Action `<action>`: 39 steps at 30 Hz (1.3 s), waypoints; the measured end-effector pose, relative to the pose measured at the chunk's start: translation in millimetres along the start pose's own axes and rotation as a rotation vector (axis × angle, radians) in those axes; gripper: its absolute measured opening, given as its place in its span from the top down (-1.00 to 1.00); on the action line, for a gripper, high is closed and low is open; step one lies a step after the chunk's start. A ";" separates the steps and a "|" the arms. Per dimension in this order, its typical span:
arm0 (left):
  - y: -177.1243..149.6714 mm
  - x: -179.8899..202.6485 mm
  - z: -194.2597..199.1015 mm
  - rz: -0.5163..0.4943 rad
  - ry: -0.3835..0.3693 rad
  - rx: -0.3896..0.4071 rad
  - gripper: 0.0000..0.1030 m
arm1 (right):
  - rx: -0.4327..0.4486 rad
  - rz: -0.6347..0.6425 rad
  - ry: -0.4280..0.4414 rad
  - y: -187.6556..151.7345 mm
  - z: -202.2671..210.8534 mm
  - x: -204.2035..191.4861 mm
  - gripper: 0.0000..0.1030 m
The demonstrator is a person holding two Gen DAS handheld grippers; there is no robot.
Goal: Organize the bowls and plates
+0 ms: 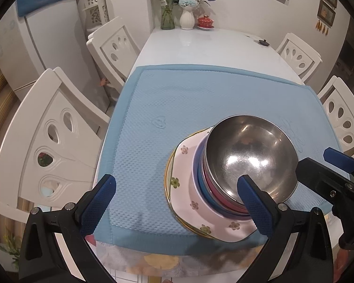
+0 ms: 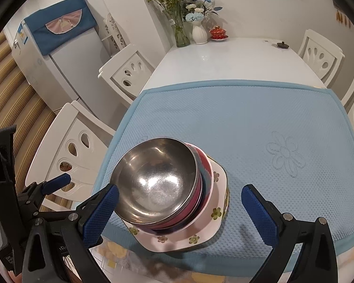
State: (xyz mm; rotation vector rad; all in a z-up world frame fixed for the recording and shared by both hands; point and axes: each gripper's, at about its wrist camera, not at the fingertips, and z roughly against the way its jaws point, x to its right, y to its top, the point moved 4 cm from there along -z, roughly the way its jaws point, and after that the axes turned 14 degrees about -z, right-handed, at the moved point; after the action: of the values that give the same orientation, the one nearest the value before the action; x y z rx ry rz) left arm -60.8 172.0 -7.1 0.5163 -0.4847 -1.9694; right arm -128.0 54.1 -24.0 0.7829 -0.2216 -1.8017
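White desk [image 1: 200, 44] under a blue mat [image 1: 177, 108], stack near its front edge. Floral plates [image 1: 188, 198] at the bottom, coloured bowls [image 1: 206, 186] nested above, steel bowl [image 1: 250, 158] on top. Left hand-held gripper [image 1: 177, 195] spread wide, gripping nothing. Right hand-held gripper [image 2: 180, 210] likewise apart, straddling the stack, empty.

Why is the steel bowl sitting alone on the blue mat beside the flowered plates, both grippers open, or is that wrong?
Mostly right, but the shiny steel bowl isn't alone. Both wrist views show it nested on coloured bowls stacked on the flowered square plates, on the blue quilted mat. Left gripper and right gripper are both open.
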 end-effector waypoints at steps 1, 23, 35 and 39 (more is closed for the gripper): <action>-0.4 -0.4 -0.1 0.001 0.001 0.000 -0.99 | 0.000 -0.001 0.001 0.1 -0.1 -0.1 -1.00; -1.6 -3.9 0.1 0.022 0.007 -0.001 -0.99 | -0.033 -0.019 -0.002 0.0 -6.0 6.4 -1.00; -1.1 -2.5 0.5 0.022 0.010 -0.001 -0.99 | -0.038 -0.023 -0.004 -1.7 -8.0 5.4 -1.00; -1.1 -3.4 0.5 0.024 0.014 0.001 -0.99 | -0.038 -0.023 -0.005 -1.8 -7.8 4.9 -1.00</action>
State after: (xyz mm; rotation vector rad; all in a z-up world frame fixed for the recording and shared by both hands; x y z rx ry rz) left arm -60.5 175.6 -6.8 0.5221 -0.4809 -1.9411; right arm -125.5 52.1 -32.9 0.7576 -0.1817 -1.8248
